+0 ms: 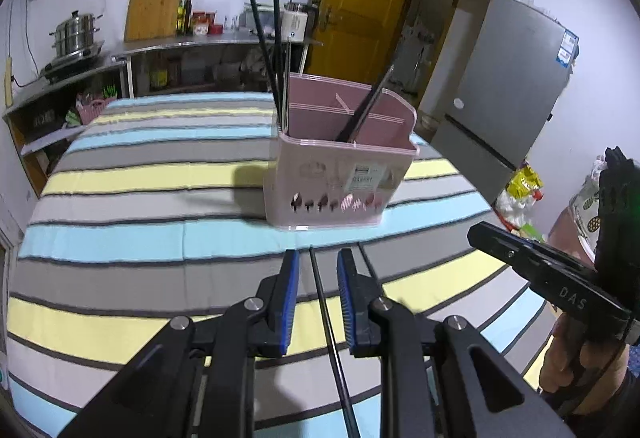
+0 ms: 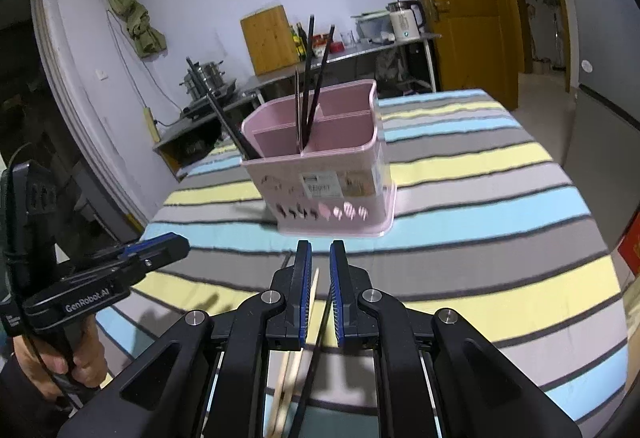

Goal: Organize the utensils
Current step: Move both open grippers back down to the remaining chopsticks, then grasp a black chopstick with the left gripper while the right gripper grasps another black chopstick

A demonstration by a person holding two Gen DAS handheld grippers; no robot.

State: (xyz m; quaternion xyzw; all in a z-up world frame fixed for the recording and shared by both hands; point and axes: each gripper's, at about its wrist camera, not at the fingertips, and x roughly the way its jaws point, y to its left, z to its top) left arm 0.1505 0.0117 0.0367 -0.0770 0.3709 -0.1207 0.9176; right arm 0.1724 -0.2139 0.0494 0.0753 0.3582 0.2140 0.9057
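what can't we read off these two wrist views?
- Black chopstick under the left gripper: near end runs behind the gripper body, left wrist view.
- Wooden chopsticks under the right gripper: mostly hidden by the fingers, right wrist view; contact unclear.
- Pink holder: label print too blurred in both views.
- Holder's inside floor: hidden by its own walls.

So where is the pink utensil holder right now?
The pink utensil holder stands upright on the striped tablecloth, centre of both wrist views, just beyond both grippers, with black chopsticks sticking out of its compartments.
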